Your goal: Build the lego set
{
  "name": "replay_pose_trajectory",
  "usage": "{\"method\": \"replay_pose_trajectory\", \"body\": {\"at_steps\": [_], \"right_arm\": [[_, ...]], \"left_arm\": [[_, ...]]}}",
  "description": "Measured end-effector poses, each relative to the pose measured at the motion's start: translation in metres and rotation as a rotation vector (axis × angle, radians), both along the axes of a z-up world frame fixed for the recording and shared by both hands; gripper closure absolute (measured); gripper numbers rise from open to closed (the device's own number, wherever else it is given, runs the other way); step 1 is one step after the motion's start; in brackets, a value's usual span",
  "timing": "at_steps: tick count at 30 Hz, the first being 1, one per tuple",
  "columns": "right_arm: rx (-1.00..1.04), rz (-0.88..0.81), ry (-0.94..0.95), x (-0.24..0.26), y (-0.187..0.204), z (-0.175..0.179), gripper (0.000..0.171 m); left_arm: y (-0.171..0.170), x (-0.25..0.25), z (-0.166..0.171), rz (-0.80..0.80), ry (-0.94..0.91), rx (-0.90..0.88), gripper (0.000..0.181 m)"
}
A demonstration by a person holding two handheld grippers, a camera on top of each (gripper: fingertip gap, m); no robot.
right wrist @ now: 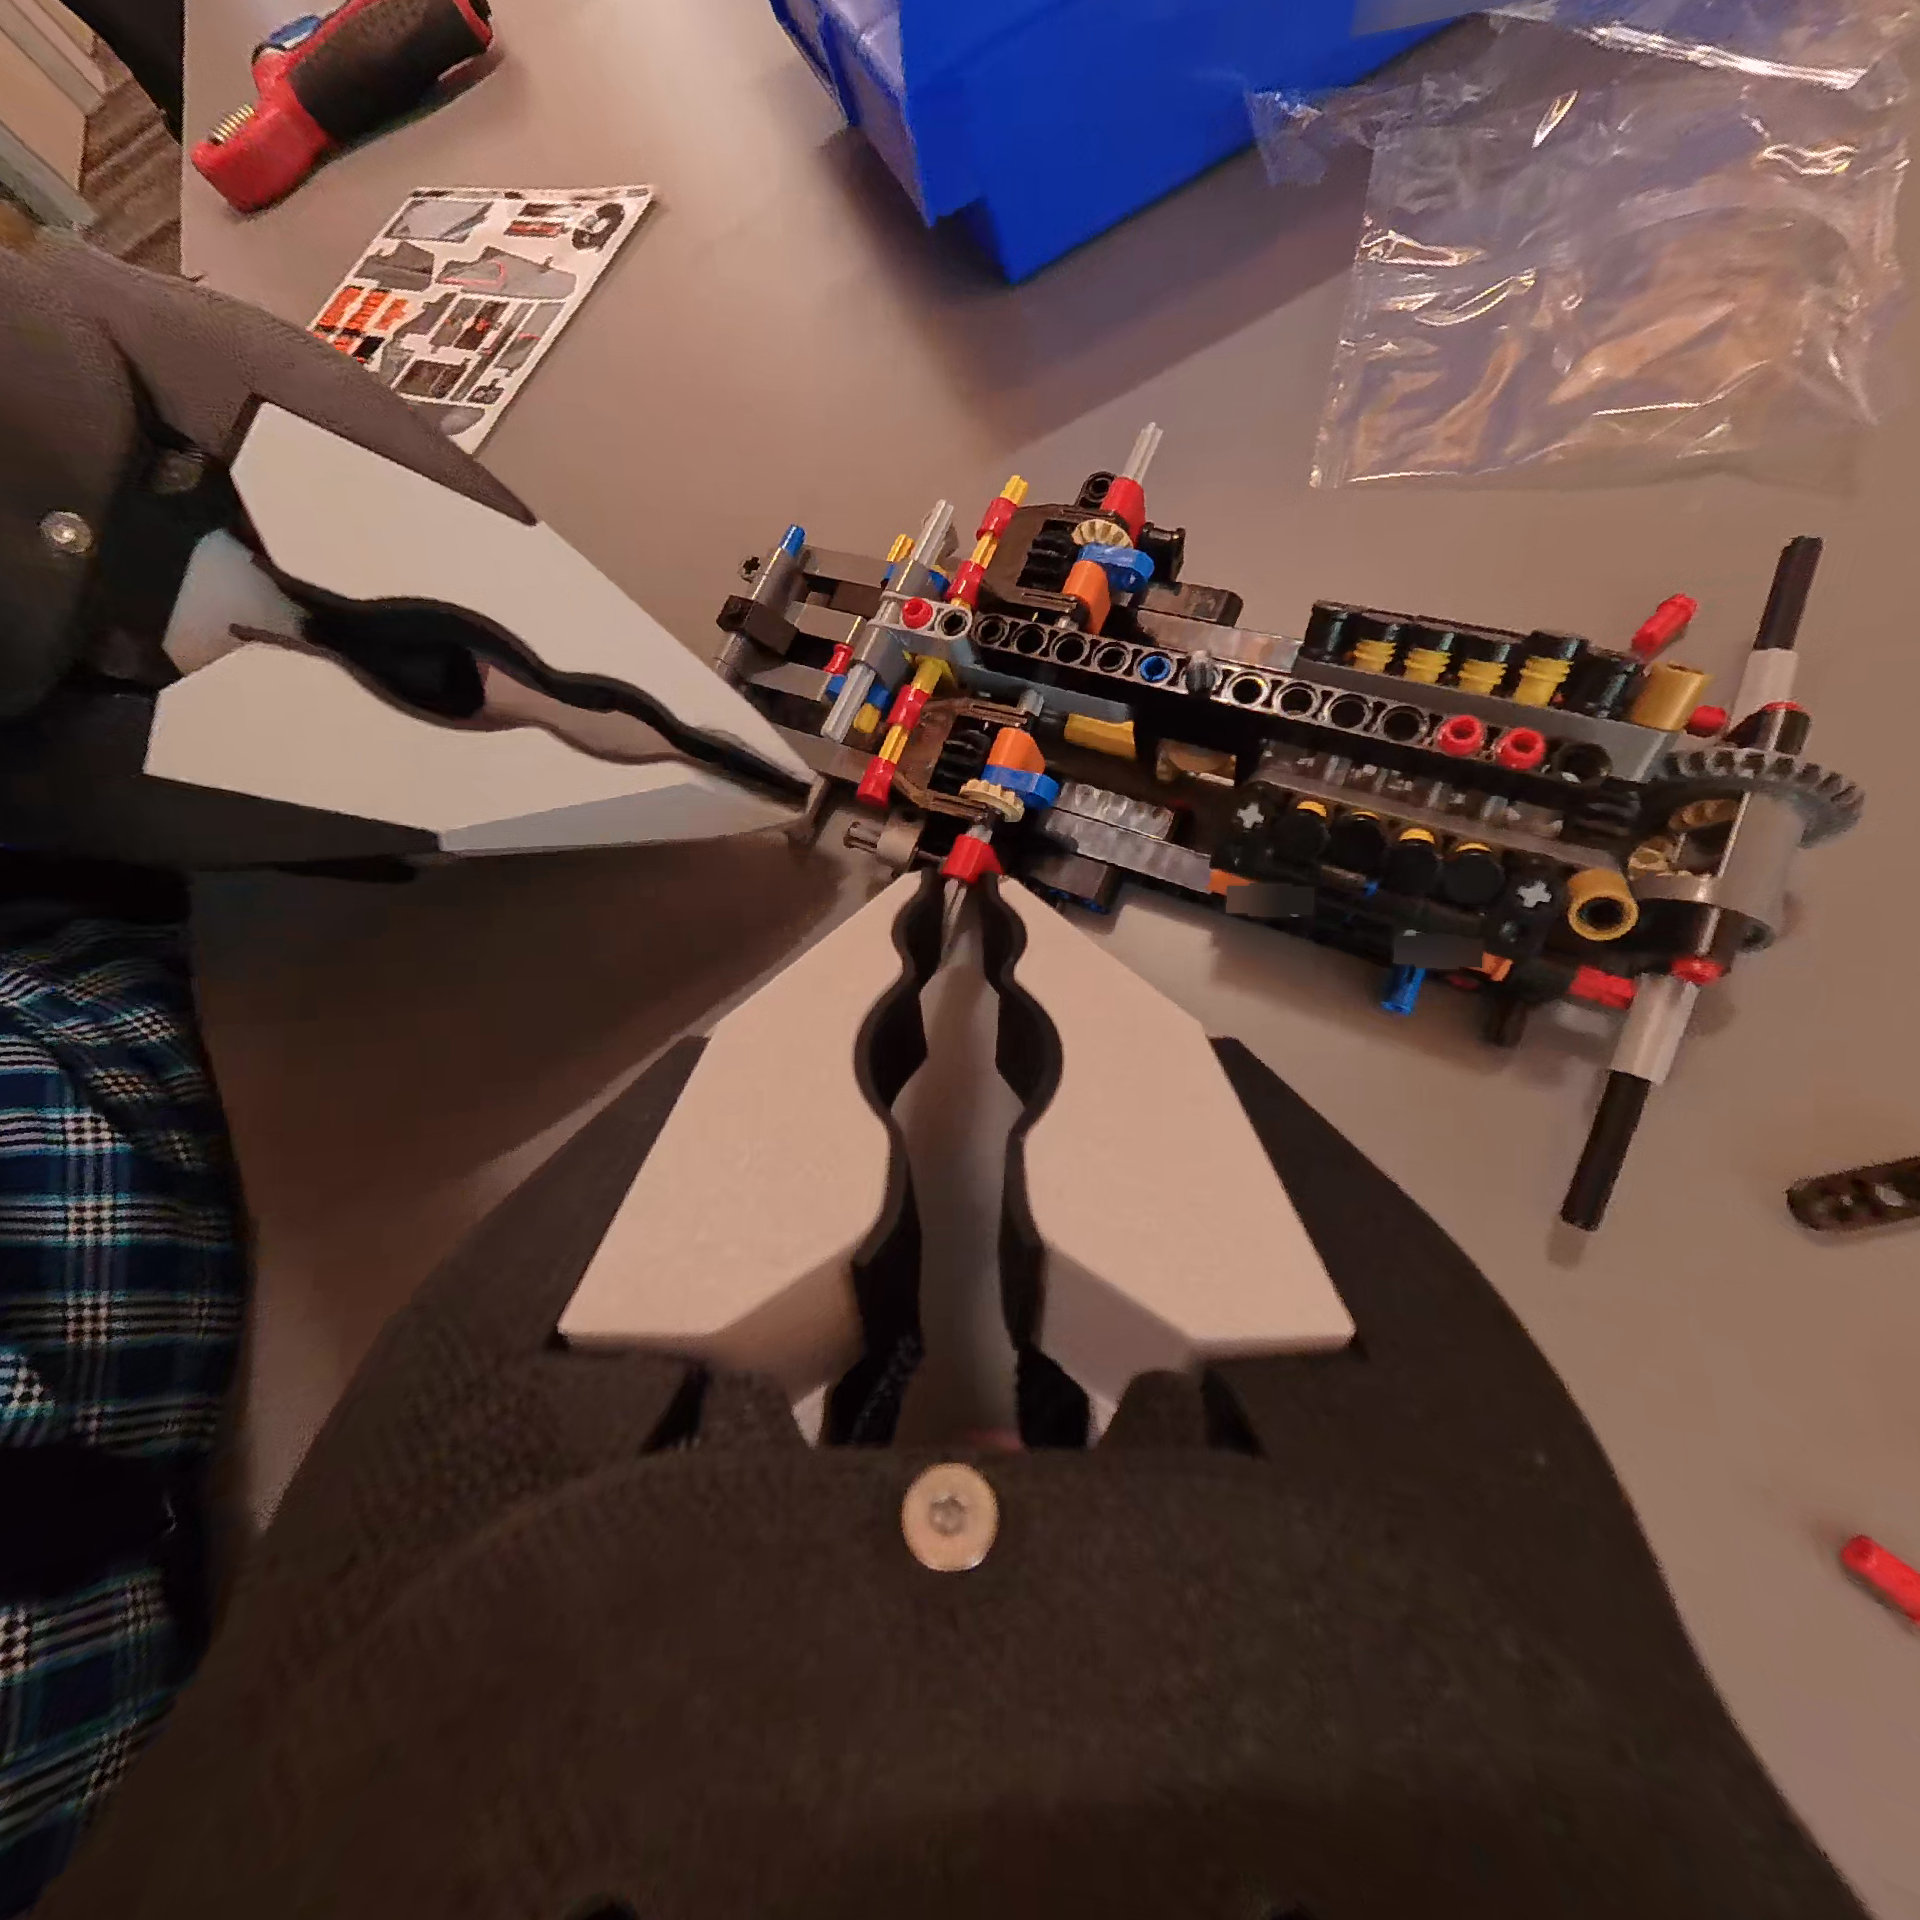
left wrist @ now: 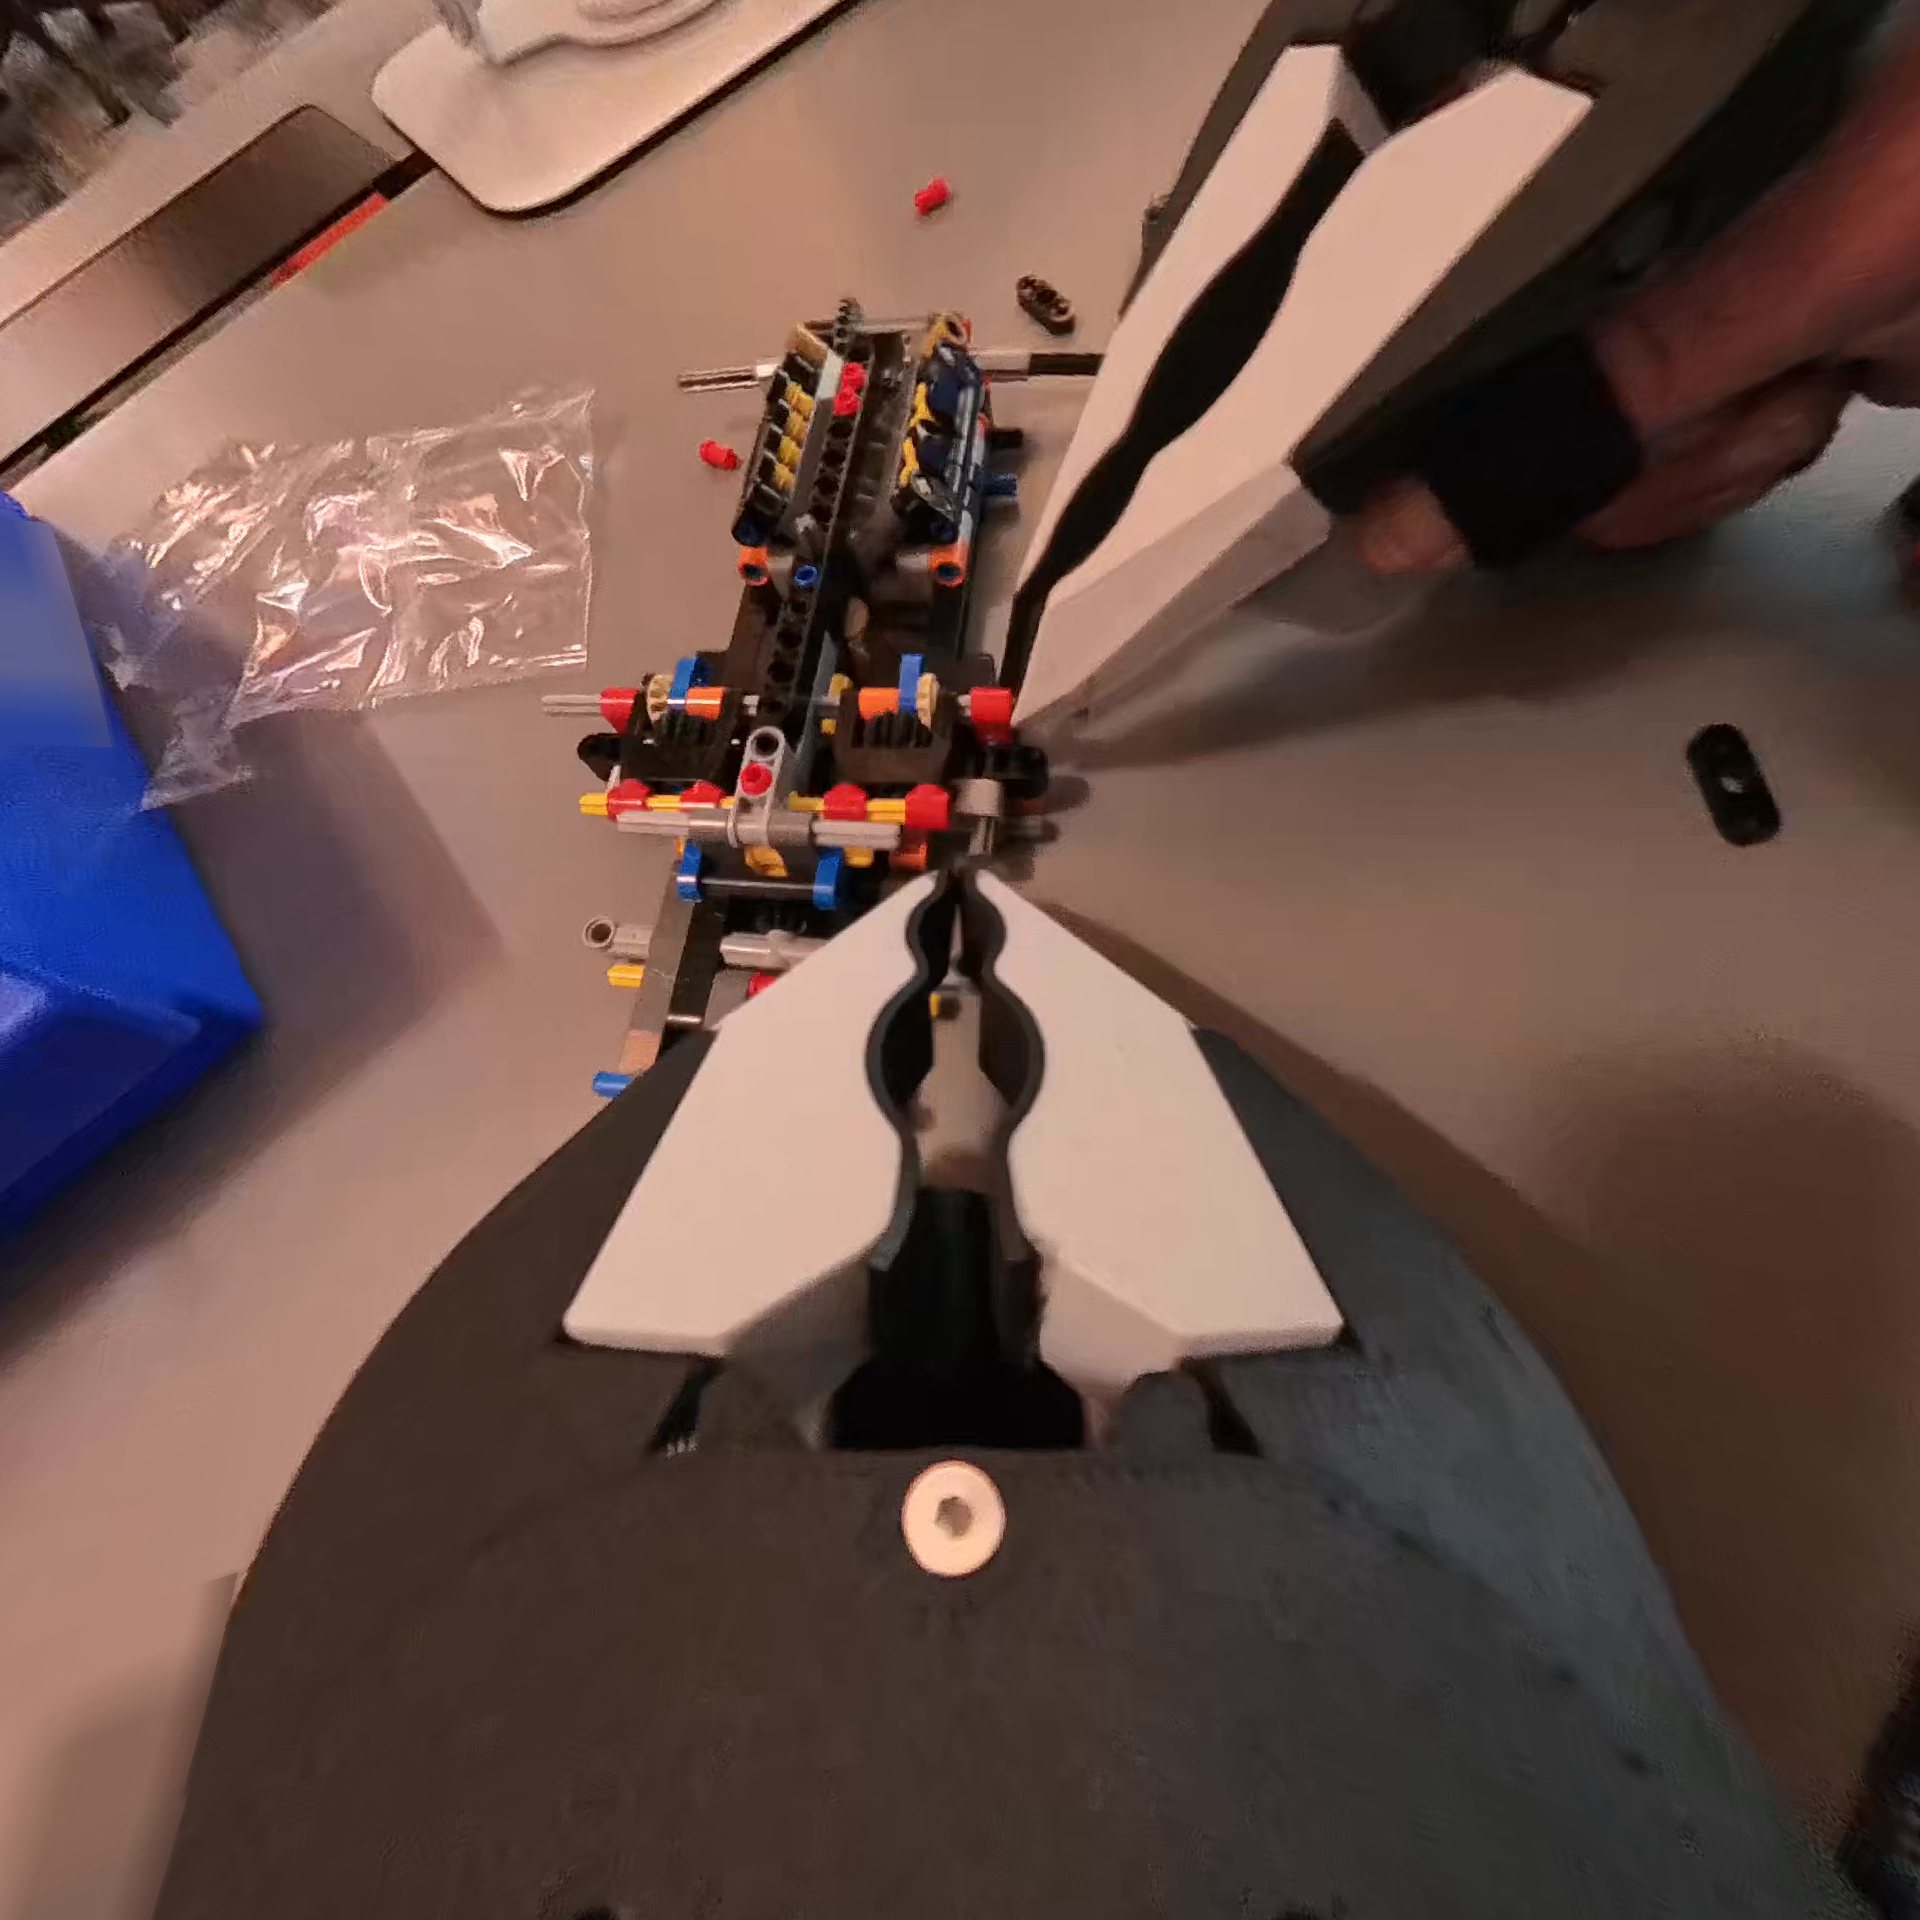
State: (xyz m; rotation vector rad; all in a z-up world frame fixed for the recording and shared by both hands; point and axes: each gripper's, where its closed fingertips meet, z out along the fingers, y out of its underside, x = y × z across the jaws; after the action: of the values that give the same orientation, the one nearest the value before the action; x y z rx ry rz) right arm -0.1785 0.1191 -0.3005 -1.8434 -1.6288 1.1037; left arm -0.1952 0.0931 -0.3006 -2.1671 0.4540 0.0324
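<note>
1. We find the lego chassis (right wrist: 1247, 748) flat on the tabletop (right wrist: 1299, 1455), long axis running rightward from both tongs.
2. Right tongs (right wrist: 961, 883) nearly closed, pinching its red-capped axle (right wrist: 968, 860).
3. Left tongs (left wrist: 958, 883) nearly closed at the near end; grip unclear.

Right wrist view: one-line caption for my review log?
Right gripper pinching a red-capped axle on the side of the lego chassis, left gripper closed against its near end.

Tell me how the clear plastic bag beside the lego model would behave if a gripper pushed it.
The clear plastic bag looks crumpled and thin, so it would probably buckle rather than slide as one piece. It seems empty, hence likely very light. Its glossy film may slip between the fingers.
</note>
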Motion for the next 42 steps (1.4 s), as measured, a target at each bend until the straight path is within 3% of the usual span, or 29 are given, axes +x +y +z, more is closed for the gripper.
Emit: {"method": "replay_pose_trajectory", "body": {"at_steps": [4, 17, 42], "right_arm": [[0.011, -0.013, 0.002, 0.000, -0.004, 0.000, 0.167], [0.099, 0.014, 0.006, 0.000, -0.007, 0.000, 0.167], [-0.005, -0.051, -0.001, -0.001, 0.002, -0.001, 0.167]], "left_arm": [[-0.001, -0.002, -0.015, 0.022, 0.091, -0.073, 0.181], [0.002, 0.001, -0.016, 0.017, 0.135, -0.092, 0.181], [0.009, 0.002, -0.015, 0.015, 0.204, -0.086, 0.181]]}}
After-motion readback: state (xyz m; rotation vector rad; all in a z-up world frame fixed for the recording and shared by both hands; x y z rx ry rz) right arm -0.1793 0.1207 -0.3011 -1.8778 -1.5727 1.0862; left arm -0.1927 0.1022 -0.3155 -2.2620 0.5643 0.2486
